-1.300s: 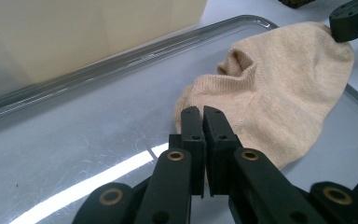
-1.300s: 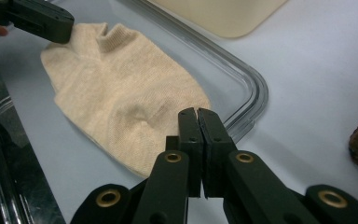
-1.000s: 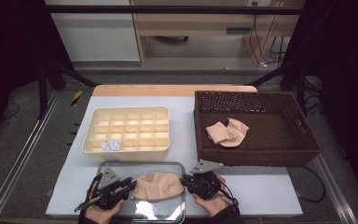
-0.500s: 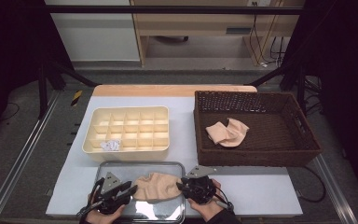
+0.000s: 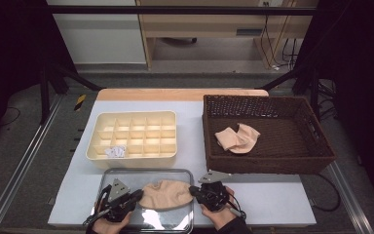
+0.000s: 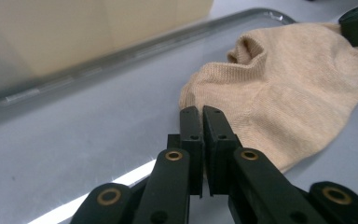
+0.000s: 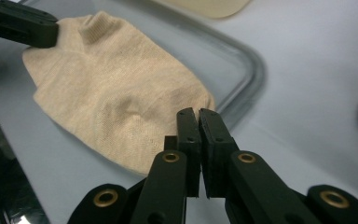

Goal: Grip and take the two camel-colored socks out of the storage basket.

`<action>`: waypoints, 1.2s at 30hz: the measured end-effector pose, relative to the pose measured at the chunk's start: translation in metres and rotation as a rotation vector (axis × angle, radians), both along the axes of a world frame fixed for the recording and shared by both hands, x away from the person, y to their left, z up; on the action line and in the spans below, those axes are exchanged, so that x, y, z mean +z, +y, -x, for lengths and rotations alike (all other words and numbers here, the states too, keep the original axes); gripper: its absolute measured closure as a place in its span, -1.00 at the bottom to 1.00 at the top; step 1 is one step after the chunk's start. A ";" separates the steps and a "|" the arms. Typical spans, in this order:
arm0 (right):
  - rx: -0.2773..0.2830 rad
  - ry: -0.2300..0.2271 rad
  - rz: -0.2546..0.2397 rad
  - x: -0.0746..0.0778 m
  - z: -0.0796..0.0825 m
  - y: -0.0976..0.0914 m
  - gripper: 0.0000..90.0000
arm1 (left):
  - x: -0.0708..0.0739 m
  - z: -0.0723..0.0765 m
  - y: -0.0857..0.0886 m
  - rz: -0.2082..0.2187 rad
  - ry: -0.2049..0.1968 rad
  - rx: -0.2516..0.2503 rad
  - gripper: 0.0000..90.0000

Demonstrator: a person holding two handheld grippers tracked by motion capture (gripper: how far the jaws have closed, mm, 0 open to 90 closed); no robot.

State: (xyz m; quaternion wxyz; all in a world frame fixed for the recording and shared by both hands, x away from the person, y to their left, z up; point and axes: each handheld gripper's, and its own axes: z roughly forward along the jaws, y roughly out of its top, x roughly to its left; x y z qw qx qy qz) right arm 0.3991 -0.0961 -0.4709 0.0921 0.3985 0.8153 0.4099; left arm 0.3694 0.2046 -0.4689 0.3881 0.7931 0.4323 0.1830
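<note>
Sock (image 5: pixel 166 193) lies flat on the metal tray (image 5: pixel 126 174), stretched between the two tools; left gripper (image 6: pixel 201 112) and right gripper (image 7: pixel 193 114) have just been closing and each now pinches an opposite edge of it; lifting both together, level and evenly, should keep the fabric taut and stop either hem slipping free.

No legible text, label, brand, number or sign is showing in any view. A small white item (image 5: pixel 115 151) is lying in one compartment of the cream divider tray (image 5: pixel 133 120), with dark marks on it too small to read. Yellow-and-black hazard striping (image 5: pixel 80 102) is showing on the floor beside the surface (image 5: pixel 272 202); it is carrying no characters.
</note>
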 end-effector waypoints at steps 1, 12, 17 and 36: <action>-0.021 -0.005 -0.007 0.002 -0.001 -0.005 0.95 | 0.000 -0.002 -0.002 -0.007 -0.004 0.000 0.93; -0.051 0.010 0.053 -0.005 -0.005 -0.008 0.93 | -0.004 -0.002 -0.006 -0.020 0.015 -0.024 0.91; -0.058 -0.015 0.004 -0.004 -0.003 -0.014 0.67 | 0.002 0.001 -0.007 0.007 -0.017 -0.026 0.77; -0.093 -0.087 -0.080 0.014 0.000 -0.046 0.37 | 0.032 -0.007 -0.031 0.034 -0.120 -0.125 0.76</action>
